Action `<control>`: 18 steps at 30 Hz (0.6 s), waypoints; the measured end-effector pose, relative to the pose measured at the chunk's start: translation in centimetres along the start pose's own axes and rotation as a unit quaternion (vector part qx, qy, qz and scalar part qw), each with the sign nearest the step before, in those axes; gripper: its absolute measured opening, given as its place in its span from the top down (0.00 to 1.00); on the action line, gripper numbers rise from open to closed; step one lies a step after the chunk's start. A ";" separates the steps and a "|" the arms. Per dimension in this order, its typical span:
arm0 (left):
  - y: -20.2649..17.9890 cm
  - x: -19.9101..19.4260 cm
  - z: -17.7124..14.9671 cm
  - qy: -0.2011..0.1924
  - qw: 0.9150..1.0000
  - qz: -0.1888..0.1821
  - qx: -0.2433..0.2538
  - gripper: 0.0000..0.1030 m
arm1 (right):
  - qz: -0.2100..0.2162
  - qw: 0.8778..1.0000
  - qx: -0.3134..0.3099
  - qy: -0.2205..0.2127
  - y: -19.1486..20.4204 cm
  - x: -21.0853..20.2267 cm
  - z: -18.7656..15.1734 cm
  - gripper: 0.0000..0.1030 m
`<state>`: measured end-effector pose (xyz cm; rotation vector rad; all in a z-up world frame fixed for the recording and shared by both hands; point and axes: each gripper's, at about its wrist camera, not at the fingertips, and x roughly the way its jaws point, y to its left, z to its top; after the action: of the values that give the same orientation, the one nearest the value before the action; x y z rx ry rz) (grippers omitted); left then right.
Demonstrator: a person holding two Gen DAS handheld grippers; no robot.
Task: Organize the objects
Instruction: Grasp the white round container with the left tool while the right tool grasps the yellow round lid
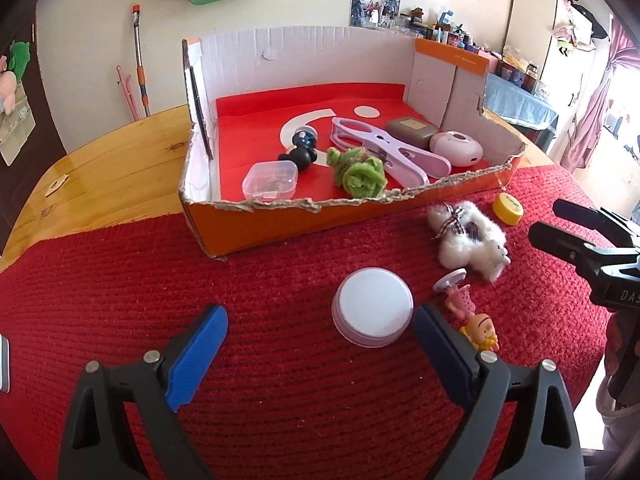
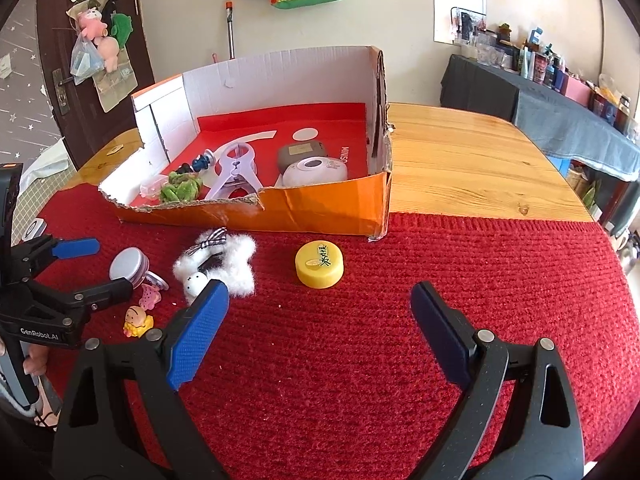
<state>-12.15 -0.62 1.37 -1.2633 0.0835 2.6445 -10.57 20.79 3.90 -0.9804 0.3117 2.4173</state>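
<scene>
An orange cardboard box (image 1: pixel 304 220) (image 2: pixel 320 210) stands on a red knitted mat (image 1: pixel 280 380) (image 2: pixel 340 360). It holds a lilac clip (image 1: pixel 384 148), a green fuzzy toy (image 1: pixel 356 172), a clear plastic case (image 1: pixel 270 182), a black figure (image 1: pixel 300 152), a brown case (image 1: pixel 410 130) and a pink-white case (image 1: pixel 456 148). On the mat lie a white round tin (image 1: pixel 372 306) (image 2: pixel 127 264), a white fluffy toy (image 1: pixel 470 236) (image 2: pixel 218 264), a yellow round tin (image 1: pixel 507 208) (image 2: pixel 319 264) and small pink and yellow figures (image 1: pixel 476 320) (image 2: pixel 138 320). My left gripper (image 1: pixel 320 320) (image 2: pixel 102 266) is open around the white tin without touching it. My right gripper (image 2: pixel 320 300) (image 1: pixel 556 222) is open just short of the yellow tin.
The mat covers the near part of a wooden table (image 2: pixel 472 160) (image 1: pixel 108 176). A small wooden piece (image 1: pixel 56 185) lies on the bare wood at left. A cloth-covered side table (image 2: pixel 560 120) with bottles stands at right.
</scene>
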 end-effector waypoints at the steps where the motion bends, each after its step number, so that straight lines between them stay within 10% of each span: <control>1: -0.1 0.0 0.0 -0.001 1.000 0.000 0.004 0.11 | -0.005 1.000 -0.001 0.003 -0.1 0.2 0.1 0.09; 18: -0.5 -0.4 0.2 -0.011 0.999 -0.035 0.014 0.48 | -0.031 0.997 -0.040 0.054 0.5 3.1 1.2 0.35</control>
<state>-11.94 -0.12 1.76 -1.2059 0.0707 2.5883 -13.42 22.03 2.64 -1.1421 0.2214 2.3418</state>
